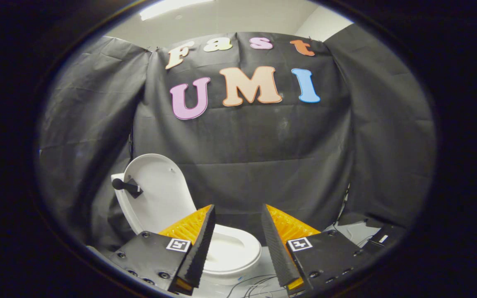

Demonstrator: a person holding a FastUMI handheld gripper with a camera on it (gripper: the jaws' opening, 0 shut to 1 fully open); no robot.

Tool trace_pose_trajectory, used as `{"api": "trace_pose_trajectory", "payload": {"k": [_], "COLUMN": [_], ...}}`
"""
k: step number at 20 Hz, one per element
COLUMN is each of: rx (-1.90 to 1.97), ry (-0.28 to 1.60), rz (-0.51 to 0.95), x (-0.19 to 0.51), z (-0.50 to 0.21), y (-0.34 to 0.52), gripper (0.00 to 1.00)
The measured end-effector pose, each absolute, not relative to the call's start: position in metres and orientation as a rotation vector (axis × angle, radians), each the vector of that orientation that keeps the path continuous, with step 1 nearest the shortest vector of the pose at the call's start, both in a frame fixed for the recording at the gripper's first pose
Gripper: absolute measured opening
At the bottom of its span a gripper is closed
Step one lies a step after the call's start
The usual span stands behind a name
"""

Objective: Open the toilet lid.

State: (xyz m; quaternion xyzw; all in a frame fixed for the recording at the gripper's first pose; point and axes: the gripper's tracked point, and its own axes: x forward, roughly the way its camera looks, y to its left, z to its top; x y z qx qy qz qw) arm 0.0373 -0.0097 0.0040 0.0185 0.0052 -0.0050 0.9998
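The gripper [236,217] is nearest, and its two fingers stand spread apart with nothing held between them. Beyond the left finger stands the toilet [232,252], with its seat down. The toilet lid [160,192] is raised upright behind the seat, leaning back, and a dark handle [126,187] sticks out from it. Thin cables [255,285] lie beside the toilet's base, between the fingers.

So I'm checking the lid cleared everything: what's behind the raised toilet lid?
Behind the upright lid hangs the black cloth wall. Any tank is covered. The open gripper holds nothing.
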Motion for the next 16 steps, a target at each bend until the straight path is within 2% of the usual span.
{"api": "trace_pose_trajectory", "payload": {"k": [16], "rx": [0.044], "ry": [0.004], "rz": [-0.005], "x": [0.021], "z": [0.008], "y": [-0.009], "gripper": [0.7]}}
